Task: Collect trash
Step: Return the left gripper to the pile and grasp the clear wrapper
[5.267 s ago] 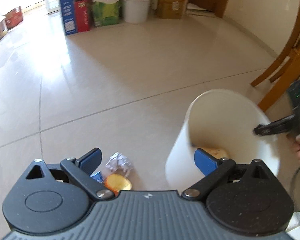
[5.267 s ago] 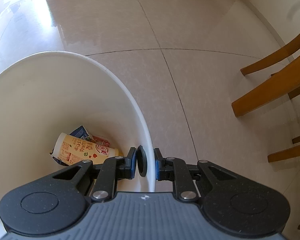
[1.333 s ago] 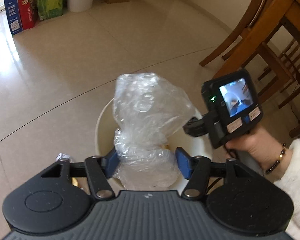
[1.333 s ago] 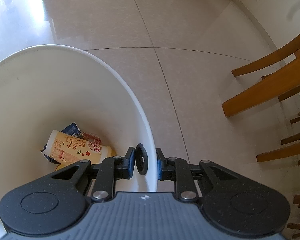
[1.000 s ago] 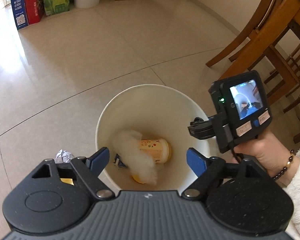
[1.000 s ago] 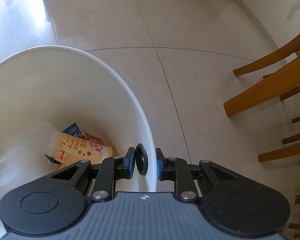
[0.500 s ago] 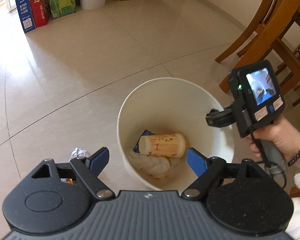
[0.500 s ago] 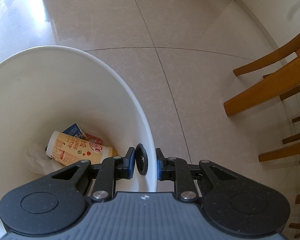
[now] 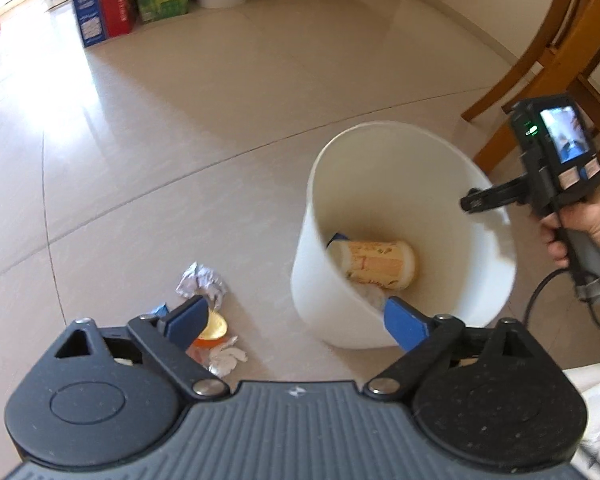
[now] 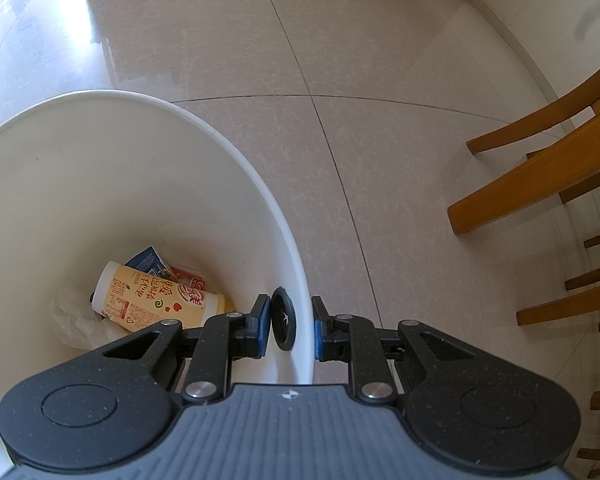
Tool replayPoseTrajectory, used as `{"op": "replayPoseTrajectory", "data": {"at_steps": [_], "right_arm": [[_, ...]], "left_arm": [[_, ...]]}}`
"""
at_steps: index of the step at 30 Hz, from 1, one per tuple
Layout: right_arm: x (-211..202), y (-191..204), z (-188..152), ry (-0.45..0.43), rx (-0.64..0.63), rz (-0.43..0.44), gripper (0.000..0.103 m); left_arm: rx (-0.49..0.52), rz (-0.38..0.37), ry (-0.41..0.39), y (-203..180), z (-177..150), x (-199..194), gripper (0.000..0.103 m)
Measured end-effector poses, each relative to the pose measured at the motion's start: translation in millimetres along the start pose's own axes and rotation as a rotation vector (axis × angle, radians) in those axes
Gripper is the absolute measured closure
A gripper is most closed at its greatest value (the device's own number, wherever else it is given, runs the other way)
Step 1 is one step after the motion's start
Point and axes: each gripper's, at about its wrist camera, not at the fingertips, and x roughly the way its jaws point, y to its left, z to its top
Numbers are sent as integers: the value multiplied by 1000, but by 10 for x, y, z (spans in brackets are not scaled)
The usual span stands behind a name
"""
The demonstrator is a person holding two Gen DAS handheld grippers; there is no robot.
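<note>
Daylight is coming in from the far left, glaring off the glossy floor tiles (image 9: 80, 120) in a washed-out white patch. Fisheye distortion is bending the grout lines and darkening the corners. Motion blur is softening the white bin (image 9: 404, 216) in the left wrist view; the right wrist view is staying sharp.

The clear plastic bag (image 10: 74, 320) that the left gripper (image 9: 296, 322) held over the white bin (image 9: 312, 280) a moment ago now lies crumpled at the bin's bottom, beside the paper cup (image 10: 156, 300). The left gripper's jaws are opening with nothing between them, and it now sits to the bin's left, over the crumpled foil (image 9: 200, 280) and orange lid (image 9: 214, 326) on the floor.
</note>
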Motion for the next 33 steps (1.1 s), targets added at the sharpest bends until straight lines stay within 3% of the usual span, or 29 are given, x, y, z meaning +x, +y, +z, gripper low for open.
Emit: {"op": "replayPoseTrajectory", "data": {"at_steps": [11, 21, 33], "right_arm": [[3, 19, 0, -5, -8, -7, 79], [0, 18, 1, -4, -9, -5, 79], [-6, 29, -5, -1, -7, -6, 79]], "left_arm": [[-238, 51, 121, 592, -714, 874, 7], [-355, 102, 280, 962, -1164, 1764, 8], [-479, 128, 313, 1206, -1474, 2316, 8]]}}
